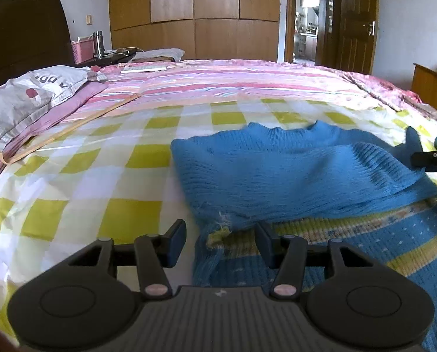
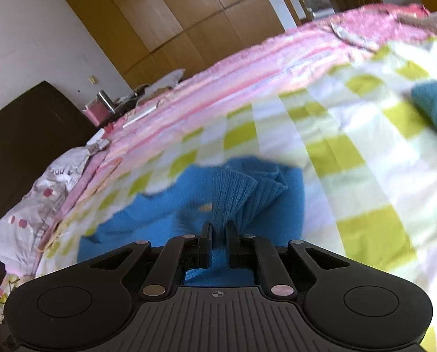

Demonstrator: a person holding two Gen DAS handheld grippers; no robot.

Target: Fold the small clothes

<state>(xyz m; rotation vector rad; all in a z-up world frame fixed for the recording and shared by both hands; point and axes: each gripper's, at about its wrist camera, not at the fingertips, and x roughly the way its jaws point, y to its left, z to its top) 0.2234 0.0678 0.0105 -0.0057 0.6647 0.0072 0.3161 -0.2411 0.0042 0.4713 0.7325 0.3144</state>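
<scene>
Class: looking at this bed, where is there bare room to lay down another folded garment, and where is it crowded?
Free: the checked sheet between the pillow and the blue sweater, and the striped pink quilt beyond. Crowded: the right side, under the sweater and both grippers.

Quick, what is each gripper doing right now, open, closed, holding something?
Left gripper: open, holding nothing; sweater edge lies between its fingers.
Right gripper: fingers nearly closed around a sweater fold; grip uncertain.
</scene>
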